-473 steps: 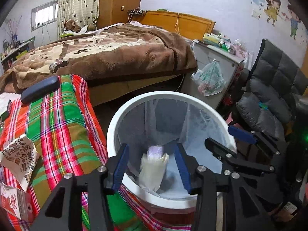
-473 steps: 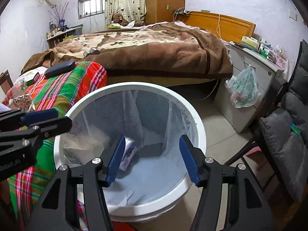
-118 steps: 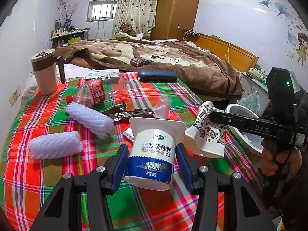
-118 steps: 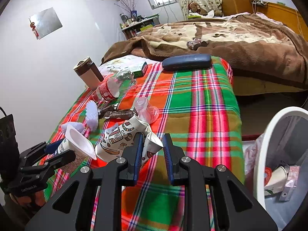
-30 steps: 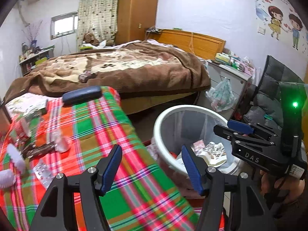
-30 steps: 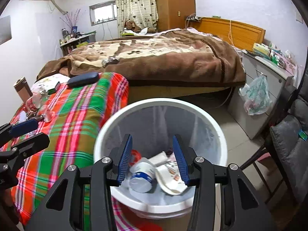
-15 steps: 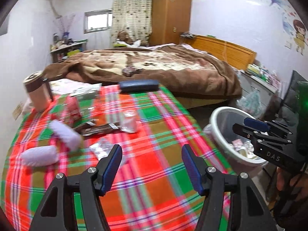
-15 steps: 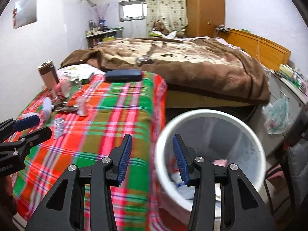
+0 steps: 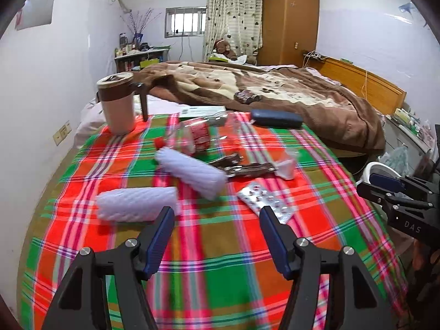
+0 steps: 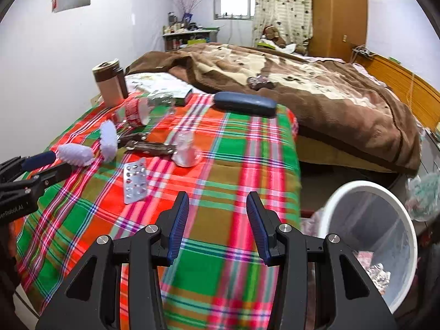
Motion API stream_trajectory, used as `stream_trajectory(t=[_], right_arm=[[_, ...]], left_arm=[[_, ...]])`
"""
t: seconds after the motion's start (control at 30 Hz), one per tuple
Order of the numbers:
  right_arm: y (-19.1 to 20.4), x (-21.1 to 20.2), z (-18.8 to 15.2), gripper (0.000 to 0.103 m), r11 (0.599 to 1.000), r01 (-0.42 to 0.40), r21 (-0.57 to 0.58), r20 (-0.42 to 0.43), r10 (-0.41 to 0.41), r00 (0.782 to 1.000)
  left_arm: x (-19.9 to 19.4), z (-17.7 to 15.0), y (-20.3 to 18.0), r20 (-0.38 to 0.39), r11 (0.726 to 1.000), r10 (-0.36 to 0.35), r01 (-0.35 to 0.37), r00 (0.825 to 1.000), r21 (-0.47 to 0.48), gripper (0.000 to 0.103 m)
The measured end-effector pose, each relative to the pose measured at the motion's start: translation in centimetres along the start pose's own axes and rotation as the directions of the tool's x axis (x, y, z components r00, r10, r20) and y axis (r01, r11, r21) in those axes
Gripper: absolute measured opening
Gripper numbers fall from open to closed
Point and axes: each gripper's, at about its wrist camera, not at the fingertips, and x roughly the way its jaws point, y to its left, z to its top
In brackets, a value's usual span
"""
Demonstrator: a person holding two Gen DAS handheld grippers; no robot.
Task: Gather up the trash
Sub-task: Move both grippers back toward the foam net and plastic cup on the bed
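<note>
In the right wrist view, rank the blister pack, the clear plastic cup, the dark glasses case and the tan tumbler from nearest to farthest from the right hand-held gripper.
From the right hand-held gripper:
1. Blister pack, just ahead on the left.
2. Clear plastic cup, mid-cloth, lying tipped.
3. Dark glasses case, at the cloth's far edge by the blanket.
4. Tan tumbler, far left corner.

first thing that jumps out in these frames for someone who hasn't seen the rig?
The loud red-green plaid cloth fills both views, littered mid-table with two white foam sleeves, a crushed bottle, a blister pack and a clear plastic cup. The left gripper and right gripper hover open and empty over the near edge. A white bin with trash in it sits off the table's right side.
</note>
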Motion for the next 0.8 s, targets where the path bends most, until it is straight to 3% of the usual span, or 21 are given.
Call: stream_trajectory(t=[0.47,0.8], right_arm=[[4.3,3.7,1.1,0.045,0.995,-0.08,-0.067,-0.084,0.074,0.994],[5.5,4.3,1.7,0.045,0.995,-0.07,-0.07,-0.075,0.065,0.995]], left_arm=[[2.2,0.3,5.7,-0.047,0.998,0.057,-0.056,0.997,0.027,0.064],[2.9,0.6,8.7,-0.04,0.999,0.049,-0.049,0.998,0.005,0.064]])
